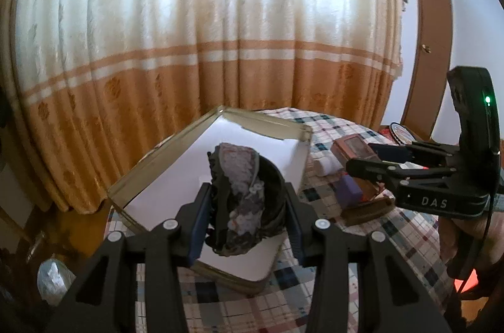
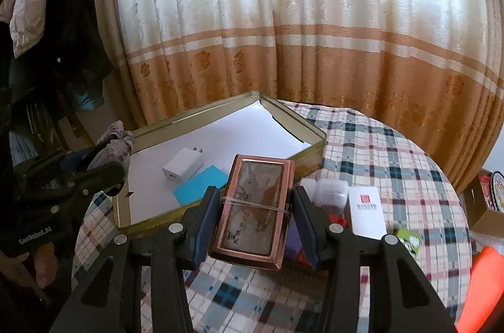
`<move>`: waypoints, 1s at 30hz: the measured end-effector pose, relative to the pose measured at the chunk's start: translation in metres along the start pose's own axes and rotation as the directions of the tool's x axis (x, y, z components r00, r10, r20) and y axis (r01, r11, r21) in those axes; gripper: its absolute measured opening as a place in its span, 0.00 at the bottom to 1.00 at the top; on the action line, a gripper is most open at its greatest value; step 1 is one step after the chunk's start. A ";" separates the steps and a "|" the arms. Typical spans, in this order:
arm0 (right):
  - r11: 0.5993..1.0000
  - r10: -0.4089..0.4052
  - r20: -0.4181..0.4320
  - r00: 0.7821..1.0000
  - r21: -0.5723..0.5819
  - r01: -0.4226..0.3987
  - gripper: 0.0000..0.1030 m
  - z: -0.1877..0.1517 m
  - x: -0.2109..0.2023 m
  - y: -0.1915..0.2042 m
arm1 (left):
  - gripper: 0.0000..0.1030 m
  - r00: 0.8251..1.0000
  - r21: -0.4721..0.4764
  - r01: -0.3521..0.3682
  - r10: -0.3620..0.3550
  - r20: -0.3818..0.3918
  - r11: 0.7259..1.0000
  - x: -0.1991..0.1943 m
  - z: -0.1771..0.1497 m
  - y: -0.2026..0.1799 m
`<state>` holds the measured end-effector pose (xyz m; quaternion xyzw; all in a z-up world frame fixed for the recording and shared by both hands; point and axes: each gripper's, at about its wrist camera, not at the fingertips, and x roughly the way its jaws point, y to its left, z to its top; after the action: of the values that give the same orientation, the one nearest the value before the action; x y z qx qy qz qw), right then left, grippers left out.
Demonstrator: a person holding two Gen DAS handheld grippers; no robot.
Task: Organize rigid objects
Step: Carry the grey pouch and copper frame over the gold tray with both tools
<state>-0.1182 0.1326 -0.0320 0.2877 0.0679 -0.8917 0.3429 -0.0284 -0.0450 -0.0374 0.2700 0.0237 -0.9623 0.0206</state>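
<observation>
The left gripper is closed around a dark crumpled pouch, held above the white-lined tin tray. The right gripper grips a copper-framed box above the plaid tablecloth, just beside the tray, where a white charger and a blue card lie.
</observation>
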 end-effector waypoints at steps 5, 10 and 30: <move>1.000 0.008 -0.023 1.000 -0.020 -0.009 0.49 0.014 0.018 0.001 | 0.42 0.999 -0.037 -0.019 0.018 -0.030 0.999 0.009 0.004 0.017; 0.999 0.016 -0.038 0.999 -0.044 -0.018 0.49 0.026 0.033 0.005 | 0.42 0.996 -0.070 -0.049 0.044 -0.072 0.996 0.020 0.006 0.033; 0.995 0.014 -0.084 0.996 -0.094 -0.022 0.49 0.057 0.078 0.011 | 0.41 0.988 -0.067 -0.087 0.077 -0.132 0.994 0.042 0.017 0.052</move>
<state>-0.1838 0.0615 -0.0279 0.3089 0.1216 -0.8714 0.3611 -0.0705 -0.0992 -0.0468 0.3316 0.0486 -0.9397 0.0684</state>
